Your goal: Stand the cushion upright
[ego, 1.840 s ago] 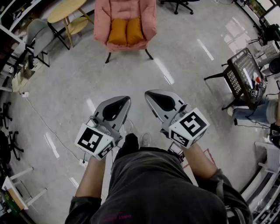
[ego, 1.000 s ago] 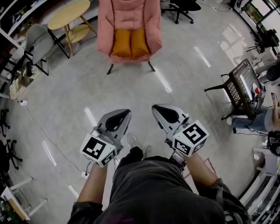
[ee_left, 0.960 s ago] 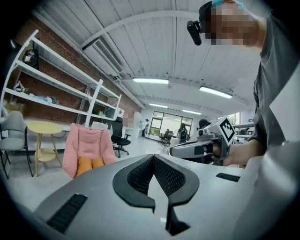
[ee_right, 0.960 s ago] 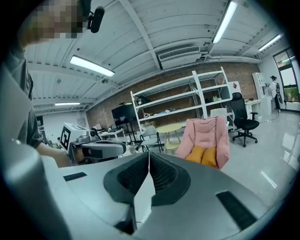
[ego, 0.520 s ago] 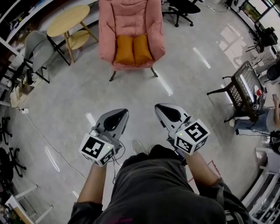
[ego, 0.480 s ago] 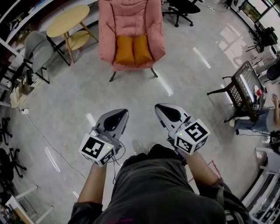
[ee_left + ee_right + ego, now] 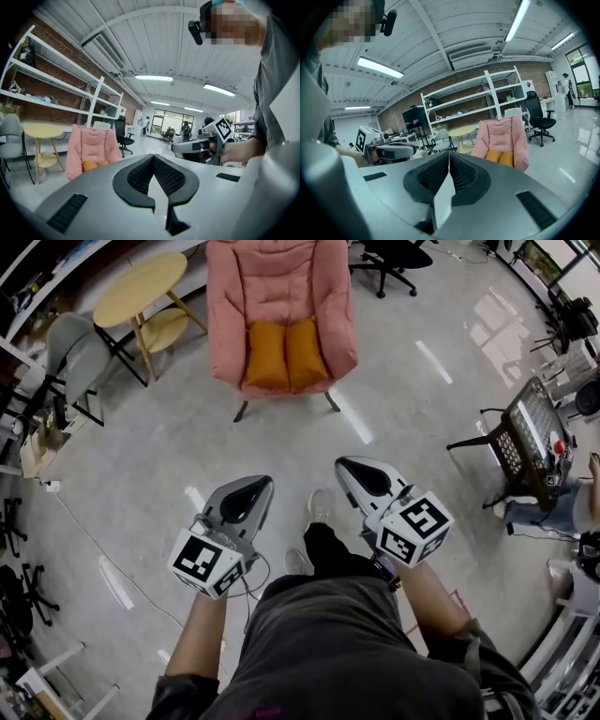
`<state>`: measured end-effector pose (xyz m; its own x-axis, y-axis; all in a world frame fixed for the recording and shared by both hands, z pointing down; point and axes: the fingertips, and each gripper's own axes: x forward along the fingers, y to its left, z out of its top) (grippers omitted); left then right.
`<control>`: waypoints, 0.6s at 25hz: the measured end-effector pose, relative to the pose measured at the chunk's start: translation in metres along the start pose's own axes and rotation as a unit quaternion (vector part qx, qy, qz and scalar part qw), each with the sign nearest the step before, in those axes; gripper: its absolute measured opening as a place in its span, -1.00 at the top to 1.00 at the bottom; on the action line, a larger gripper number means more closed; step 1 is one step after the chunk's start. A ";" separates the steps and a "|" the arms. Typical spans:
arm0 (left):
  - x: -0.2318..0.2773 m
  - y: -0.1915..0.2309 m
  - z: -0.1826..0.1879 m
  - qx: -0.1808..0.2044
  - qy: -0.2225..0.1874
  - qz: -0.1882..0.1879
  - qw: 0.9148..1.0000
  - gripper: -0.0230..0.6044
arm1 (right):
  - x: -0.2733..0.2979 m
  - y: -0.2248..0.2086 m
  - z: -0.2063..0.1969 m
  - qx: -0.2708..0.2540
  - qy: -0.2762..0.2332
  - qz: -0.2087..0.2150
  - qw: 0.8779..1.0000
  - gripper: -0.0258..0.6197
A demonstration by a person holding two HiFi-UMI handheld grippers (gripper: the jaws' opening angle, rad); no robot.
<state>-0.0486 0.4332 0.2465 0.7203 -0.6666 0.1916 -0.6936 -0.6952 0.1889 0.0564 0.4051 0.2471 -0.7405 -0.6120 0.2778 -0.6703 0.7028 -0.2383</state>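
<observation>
**Cushion untouched, both claws closed and far off**

Head view: the orange cushion (image 7: 281, 354) lies on the seat of the pink armchair (image 7: 281, 282), well apart from the person across bare floor (image 7: 141, 474). The left gripper (image 7: 255, 491) and right gripper (image 7: 361, 479) are held side by side at waist level and point toward the chair. Neither carries anything.

Left gripper view: the jaws are pressed together with nothing between them. The armchair (image 7: 91, 147) stands in the distance, with the cushion (image 7: 96, 165) low on its seat.

Right gripper view: the jaws are likewise closed and empty. The cushion (image 7: 502, 157) shows low against the chair's back.

As I judge it, the task has hardly begun: reaching the chair, gripping the cushion and raising it all remain to be done.
</observation>
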 end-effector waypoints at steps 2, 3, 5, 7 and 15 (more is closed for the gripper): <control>0.012 0.011 0.001 -0.002 0.001 0.004 1.000 0.89 | 0.010 -0.013 0.002 0.005 0.002 0.004 1.000 0.87; 0.019 0.016 0.001 -0.004 0.003 0.007 1.000 0.89 | 0.016 -0.020 0.003 0.007 0.003 0.007 1.000 0.87; 0.034 0.026 0.002 -0.010 0.006 0.012 1.000 0.89 | 0.027 -0.036 0.007 0.008 0.006 0.013 1.000 0.87; 0.051 0.036 0.004 -0.013 0.011 0.016 1.000 0.89 | 0.038 -0.055 0.010 0.011 0.008 0.017 1.000 0.87; 0.121 0.079 0.019 -0.020 0.026 0.036 0.999 0.89 | 0.074 -0.134 0.024 0.014 0.029 0.029 0.999 0.87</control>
<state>-0.0164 0.2930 0.2664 0.6687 -0.6980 0.2564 -0.7434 -0.6344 0.2117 0.0907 0.2569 0.2776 -0.7743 -0.5484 0.3158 -0.6284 0.7252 -0.2813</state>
